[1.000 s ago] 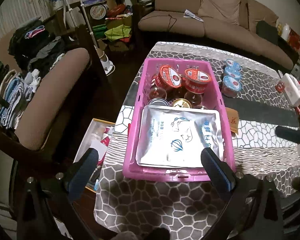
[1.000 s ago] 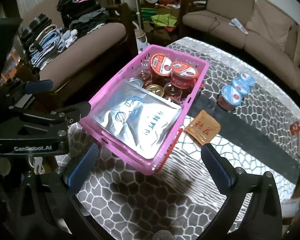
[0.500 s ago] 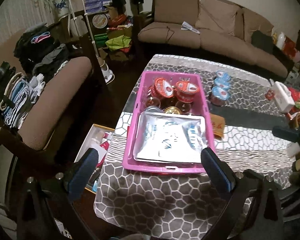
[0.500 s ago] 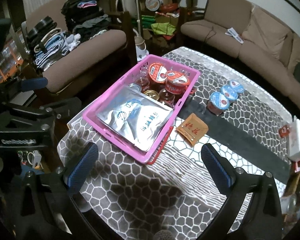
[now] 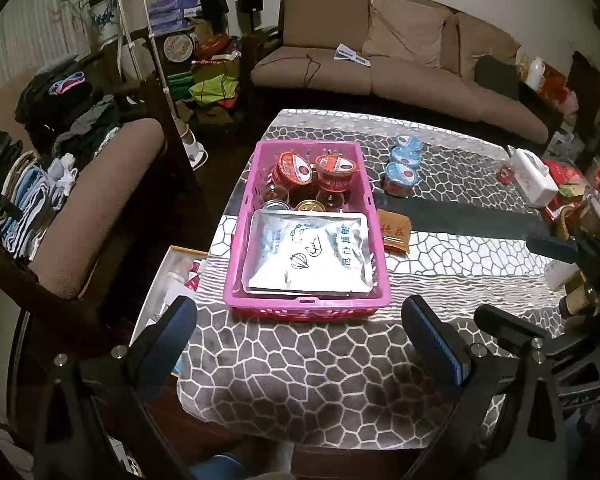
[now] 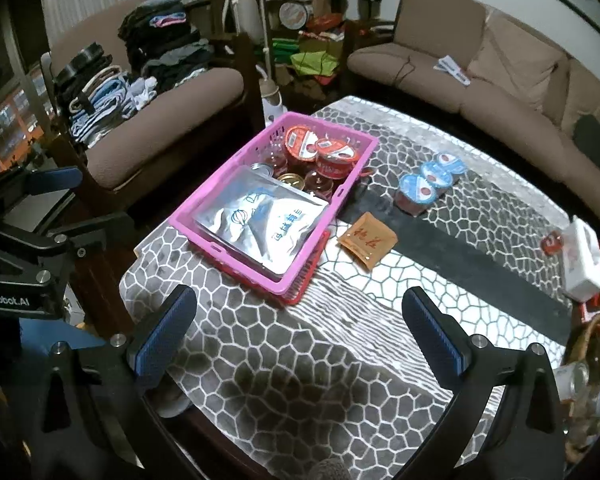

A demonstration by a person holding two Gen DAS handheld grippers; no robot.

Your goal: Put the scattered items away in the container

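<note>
Tabletop's orange packet [image 6: 367, 242] bears two characters, seemingly Chinese.

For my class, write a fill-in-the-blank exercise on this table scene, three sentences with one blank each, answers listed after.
1. The silver pouch lies inside the ______ basket.
2. The orange packet lies on the tablecloth, ______ the basket.
3. The number of blue-lidded cups left on the table is ______.

Missing words: pink; outside; three
</note>
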